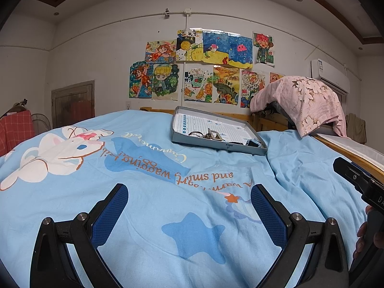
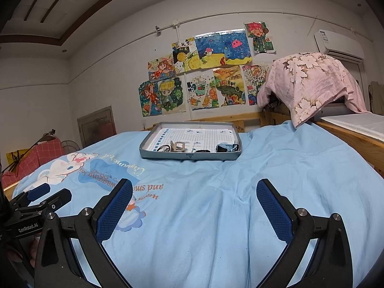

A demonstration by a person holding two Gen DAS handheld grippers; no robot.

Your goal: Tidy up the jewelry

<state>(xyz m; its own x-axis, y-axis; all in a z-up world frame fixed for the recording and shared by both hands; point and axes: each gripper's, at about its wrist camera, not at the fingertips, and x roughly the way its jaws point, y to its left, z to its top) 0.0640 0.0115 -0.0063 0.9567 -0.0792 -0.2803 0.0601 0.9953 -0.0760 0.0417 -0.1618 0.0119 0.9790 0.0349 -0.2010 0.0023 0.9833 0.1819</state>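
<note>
A shallow grey tray [image 1: 199,142] [image 2: 189,156] lined with grid paper lies on the blue bedspread, far from both grippers. In it lie small jewelry pieces: a dark coiled cord [image 2: 164,148], a beige buckle-like piece [image 1: 214,135] [image 2: 178,146] and small dark items [image 2: 225,147] near its front wall. My left gripper [image 1: 189,192] is open and empty, low over the bedspread. My right gripper [image 2: 194,187] is open and empty too. The left gripper also shows at the left edge of the right wrist view [image 2: 45,195].
The blue bedspread [image 2: 276,168] with cartoon prints covers the bed. A pink floral cloth [image 2: 309,81] drapes something at the back right beside a wooden rail [image 2: 355,139]. Drawings hang on the wall behind. A red checked cloth [image 2: 40,156] is at the left.
</note>
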